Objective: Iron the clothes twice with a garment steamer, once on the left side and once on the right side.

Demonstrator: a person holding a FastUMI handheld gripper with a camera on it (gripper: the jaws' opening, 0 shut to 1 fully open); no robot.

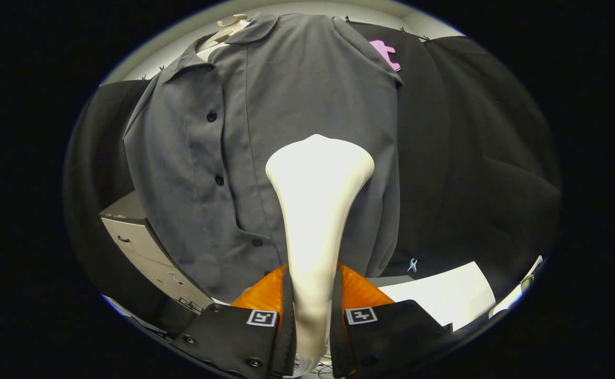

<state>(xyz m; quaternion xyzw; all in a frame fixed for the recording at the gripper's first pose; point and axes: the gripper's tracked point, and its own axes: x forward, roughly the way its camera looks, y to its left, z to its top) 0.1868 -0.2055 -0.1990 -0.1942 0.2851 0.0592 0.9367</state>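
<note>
Gripper: we are seeing the gripper (311, 316) pinching the steamer's handle, one finger pressing on each side of it, so the claw is closed on the tool, not spread.

Garment steamer: we are holding the garment steamer (315, 210) by its narrow neck; it is rising between the fingers and widening to a flat head just ahead of them. The shell is looking smooth, hard and glossy, so we are judging it stiff but slippery, and likely top-heavy toward the head. The narrow waist low on the handle, where the fingers are sitting, seems to us the right place to grip, since the flare above should stop it sliding out.

Shirt: we are facing a grey buttoned shirt (307, 95) hanging just beyond the steamer head, its placket and dark buttons running down to one side of the head. We cannot tell whether the head is touching the cloth. The fabric is looking thin, soft and loose, so we are expecting it to give and swing under pressure.

Hanger: we are glimpsing a pale hanger (228, 29) at the collar, carrying the shirt.

Cabinet: we are noticing a grey drawer cabinet (144, 247) beside the shirt's lower hem.

Paper: we are noticing a white sheet (444, 295) lying low on the other side.
</note>
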